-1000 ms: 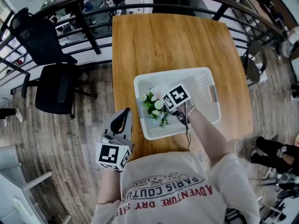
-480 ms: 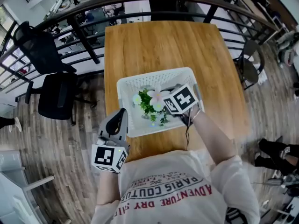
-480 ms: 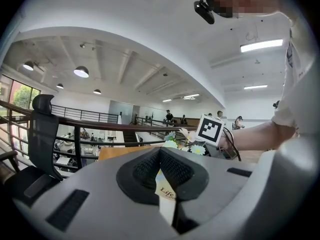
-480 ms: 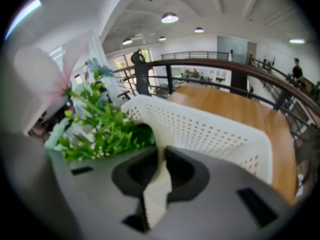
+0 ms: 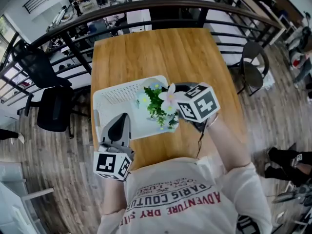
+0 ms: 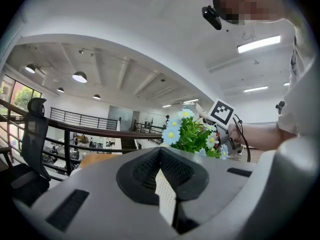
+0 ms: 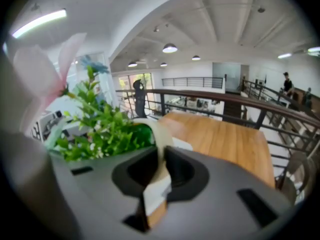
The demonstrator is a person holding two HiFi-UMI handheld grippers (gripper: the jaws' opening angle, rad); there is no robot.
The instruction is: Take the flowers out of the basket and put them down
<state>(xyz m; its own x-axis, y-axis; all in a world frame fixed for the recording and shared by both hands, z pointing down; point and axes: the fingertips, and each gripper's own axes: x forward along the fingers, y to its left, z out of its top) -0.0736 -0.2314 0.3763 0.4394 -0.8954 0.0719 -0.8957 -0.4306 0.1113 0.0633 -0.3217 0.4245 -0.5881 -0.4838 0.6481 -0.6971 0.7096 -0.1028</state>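
A bunch of artificial flowers (image 5: 159,104), green leaves with pale blue daisies and a pink bloom, hangs in the air over the right end of the white perforated basket (image 5: 117,99). My right gripper (image 5: 178,111) is shut on its pale wrapped stem (image 7: 159,144), its marker cube facing up; in the right gripper view the leaves (image 7: 102,131) fill the left side. My left gripper (image 5: 120,123) hovers over the basket's near edge, jaws shut and holding nothing. The left gripper view shows the flowers (image 6: 192,134) ahead and above.
The basket sits on a wooden table (image 5: 161,52). A curved black railing (image 5: 146,6) runs behind the table. A black office chair (image 5: 46,99) stands at the left, and another chair (image 5: 253,67) at the right. Wood floor surrounds the table.
The right gripper has lifted the flowers up out of the basket and carried them to the right. The left gripper now overlaps the basket's near edge.
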